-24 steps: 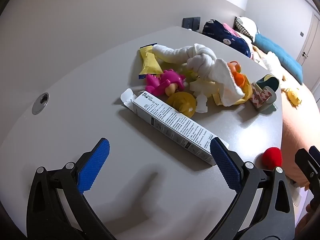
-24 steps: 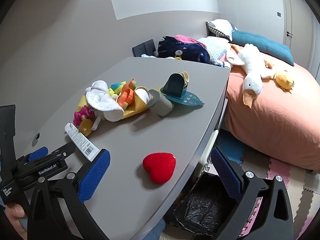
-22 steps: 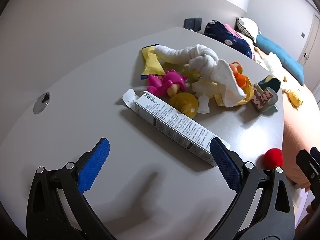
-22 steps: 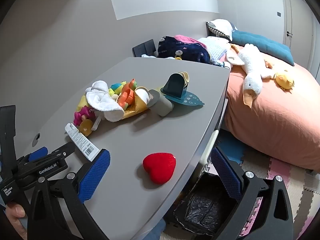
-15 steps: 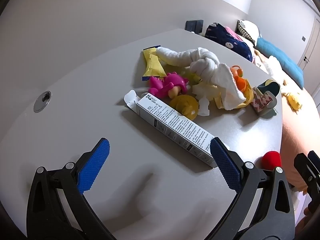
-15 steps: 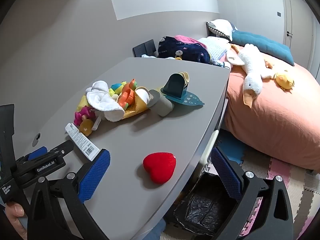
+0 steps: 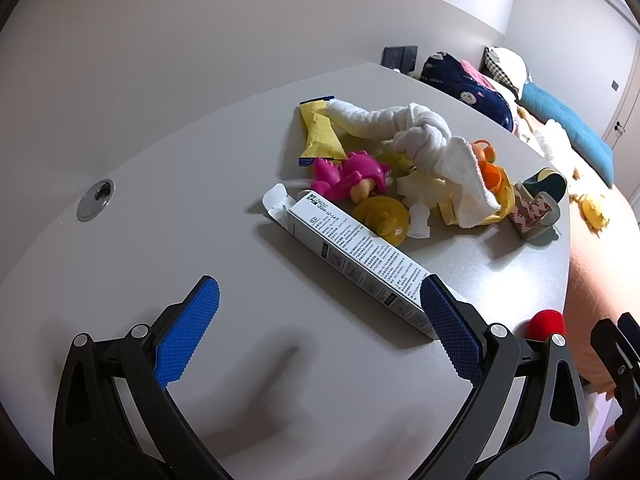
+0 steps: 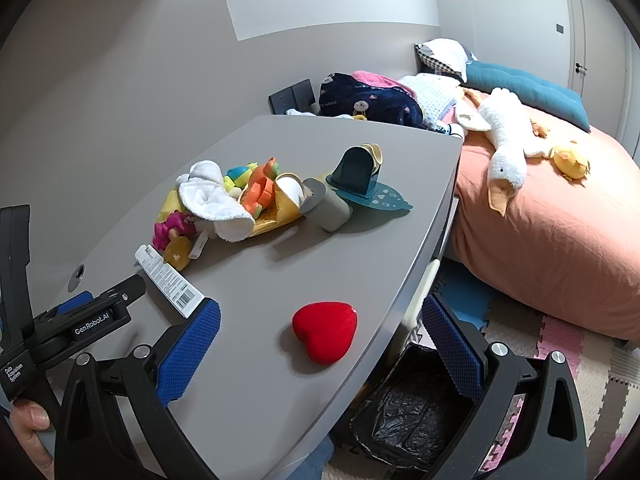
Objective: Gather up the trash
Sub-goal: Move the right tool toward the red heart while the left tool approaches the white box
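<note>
Nothing seems collected yet: both the left claw (image 7: 316, 312) and right claw (image 8: 320, 332) are spread and empty, the white carton (image 7: 360, 256) still lies on the worktop (image 7: 160, 208), and the bin (image 8: 416, 412) waits below.

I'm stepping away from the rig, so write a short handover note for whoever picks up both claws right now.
Left claw: open, empty, angled down over the grey table, with the long white printed cardboard box just ahead of it.
Right claw: open, empty, above the table edge near the red heart-shaped plush.
Bin with black liner: on the floor beside the table, below the right claw.
Likely trash: the box and the yellow crinkled wrapper behind the toy pile.
Done: nothing is held; whether anything is already in the bin cannot be seen.
Left: pick up the box, drop it in the bin, then the wrapper.
</note>
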`<action>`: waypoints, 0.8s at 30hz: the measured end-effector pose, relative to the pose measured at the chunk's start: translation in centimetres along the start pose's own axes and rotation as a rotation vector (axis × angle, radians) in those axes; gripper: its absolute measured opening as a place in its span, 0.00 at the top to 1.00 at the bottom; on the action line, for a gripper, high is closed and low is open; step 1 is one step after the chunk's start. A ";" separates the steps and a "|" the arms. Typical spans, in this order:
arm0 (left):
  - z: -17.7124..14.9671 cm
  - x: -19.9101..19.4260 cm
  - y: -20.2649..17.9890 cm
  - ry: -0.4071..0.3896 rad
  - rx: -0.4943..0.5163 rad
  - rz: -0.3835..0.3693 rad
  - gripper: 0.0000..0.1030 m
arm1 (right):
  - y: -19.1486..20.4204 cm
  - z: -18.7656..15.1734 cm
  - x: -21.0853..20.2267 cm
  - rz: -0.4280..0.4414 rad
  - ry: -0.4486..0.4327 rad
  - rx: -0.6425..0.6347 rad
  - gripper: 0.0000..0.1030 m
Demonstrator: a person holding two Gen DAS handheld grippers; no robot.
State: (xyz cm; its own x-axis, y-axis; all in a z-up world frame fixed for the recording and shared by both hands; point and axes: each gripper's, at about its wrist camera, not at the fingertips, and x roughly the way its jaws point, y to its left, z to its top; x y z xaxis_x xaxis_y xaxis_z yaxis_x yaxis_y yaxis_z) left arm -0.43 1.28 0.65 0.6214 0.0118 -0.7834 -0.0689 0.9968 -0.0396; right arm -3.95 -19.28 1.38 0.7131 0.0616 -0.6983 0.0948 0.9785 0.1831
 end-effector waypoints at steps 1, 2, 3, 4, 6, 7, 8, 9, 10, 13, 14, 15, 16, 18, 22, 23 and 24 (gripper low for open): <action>0.0 0.0 0.0 0.001 -0.001 -0.002 0.06 | 0.0 0.0 0.0 0.000 0.000 0.000 0.02; 0.0 0.0 0.0 0.002 -0.002 -0.004 0.06 | 0.1 0.0 0.3 0.001 0.000 -0.001 0.02; 0.0 0.0 0.0 0.002 -0.002 -0.006 0.06 | 0.2 -0.1 0.3 0.001 0.001 -0.002 0.02; 0.0 0.0 0.0 0.002 0.000 -0.006 0.06 | 0.2 -0.1 0.4 0.001 0.001 -0.002 0.02; 0.1 0.0 -0.1 0.004 0.002 -0.004 0.06 | 0.2 -0.1 0.3 0.003 0.001 0.000 0.02; 0.1 0.0 -0.1 0.004 0.001 -0.005 0.06 | 0.4 -0.1 0.4 0.004 0.002 -0.001 0.02; 0.1 0.0 -0.1 0.004 -0.002 -0.006 0.06 | 0.4 -0.1 0.4 0.005 0.002 -0.002 0.02; 0.1 0.0 -0.1 0.005 -0.004 -0.006 0.06 | 0.5 -0.1 0.3 0.005 0.002 -0.001 0.02; 0.1 0.0 0.0 0.005 -0.005 -0.006 0.06 | 0.5 -0.1 0.3 0.006 0.002 -0.001 0.02; 0.1 0.1 0.0 0.007 -0.009 -0.007 0.06 | 0.5 -0.1 0.3 0.004 0.001 -0.002 0.02; 0.1 0.1 0.0 0.007 -0.010 -0.005 0.06 | 0.5 -0.1 0.3 0.006 0.002 -0.001 0.02; 0.1 0.1 0.0 0.007 -0.010 -0.005 0.06 | 0.5 -0.1 0.3 0.006 0.001 0.000 0.02; 0.1 0.1 0.0 0.009 -0.011 -0.006 0.06 | 0.5 -0.1 0.3 0.006 0.002 0.000 0.02; 0.0 0.0 -0.1 0.007 -0.008 -0.002 0.06 | 0.4 -0.1 0.3 0.007 0.001 0.000 0.02; -0.1 0.0 -0.1 0.009 -0.011 -0.005 0.06 | 0.7 -0.1 0.3 0.008 0.002 -0.002 0.02; -0.1 -0.1 -0.1 0.010 -0.012 -0.005 0.06 | 0.6 -0.1 0.3 0.007 0.001 -0.002 0.02; -0.2 -0.1 -0.1 0.011 -0.012 -0.005 0.06 | 0.6 -0.1 0.3 0.006 0.001 -0.001 0.02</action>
State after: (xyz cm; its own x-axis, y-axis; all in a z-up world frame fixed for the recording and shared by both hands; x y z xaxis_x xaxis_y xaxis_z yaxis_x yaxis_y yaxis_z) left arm -0.59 1.15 0.59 0.6132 0.0057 -0.7899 -0.0750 0.9959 -0.0510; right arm -3.79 -18.64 1.20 0.7129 0.0681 -0.6980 0.0895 0.9783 0.1868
